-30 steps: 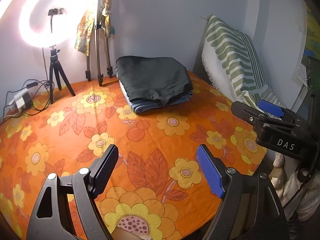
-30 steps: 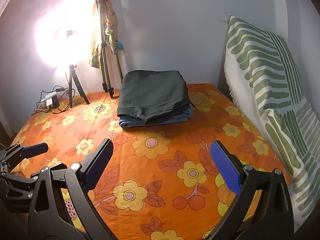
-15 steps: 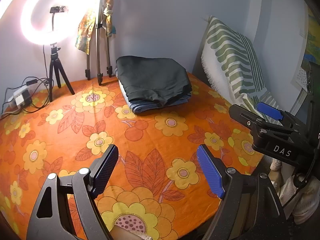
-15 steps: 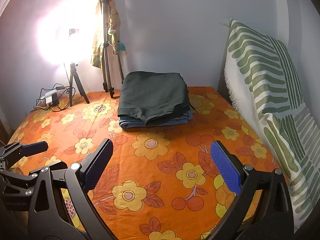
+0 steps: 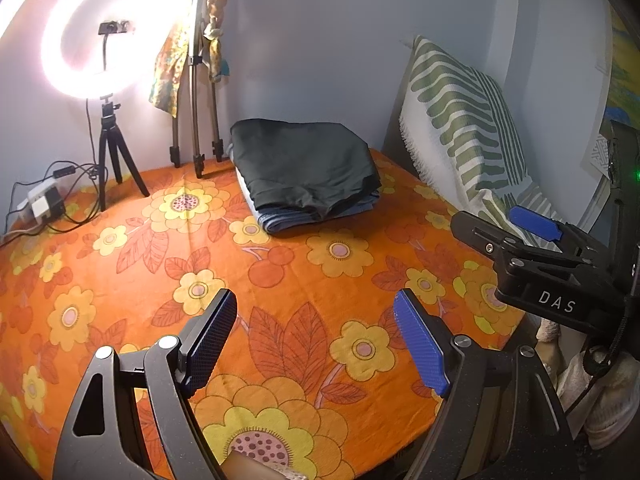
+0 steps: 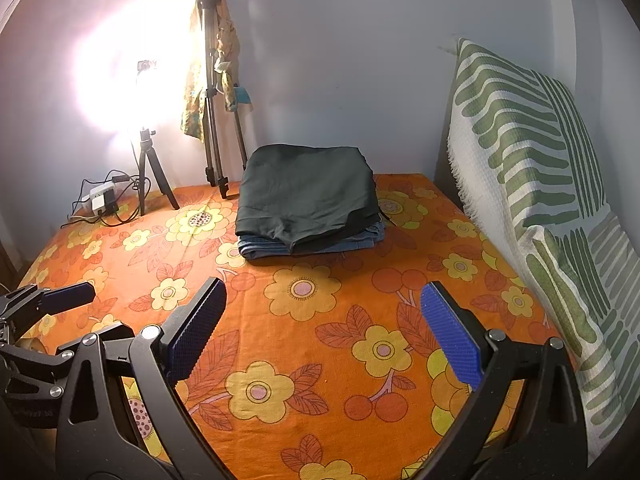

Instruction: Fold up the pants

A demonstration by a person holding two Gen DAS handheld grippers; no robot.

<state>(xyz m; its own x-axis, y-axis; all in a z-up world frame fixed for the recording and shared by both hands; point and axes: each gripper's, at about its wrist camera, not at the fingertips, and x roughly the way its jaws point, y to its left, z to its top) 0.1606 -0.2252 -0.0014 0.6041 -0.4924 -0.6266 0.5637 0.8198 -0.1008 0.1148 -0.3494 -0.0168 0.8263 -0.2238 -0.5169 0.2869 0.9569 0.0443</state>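
A stack of folded pants lies at the back of the orange flowered bed cover (image 5: 304,272) (image 6: 320,320): dark green pants (image 5: 304,160) (image 6: 308,192) on top, blue jeans (image 5: 320,216) (image 6: 312,246) underneath. My left gripper (image 5: 316,340) hovers open over the cover's near part, nothing between its blue pads, well short of the stack. My right gripper (image 6: 320,328) is also open and empty, likewise in front of the stack. Each gripper shows at the edge of the other's view: the right one (image 5: 532,236), the left one (image 6: 52,300).
A lit ring light on a small tripod (image 5: 108,140) (image 6: 148,160) and a taller tripod with cloth draped on it (image 5: 196,92) (image 6: 216,92) stand at the back left by a power strip with cables (image 5: 40,204). A green-striped blanket (image 5: 464,120) (image 6: 540,168) covers the right side.
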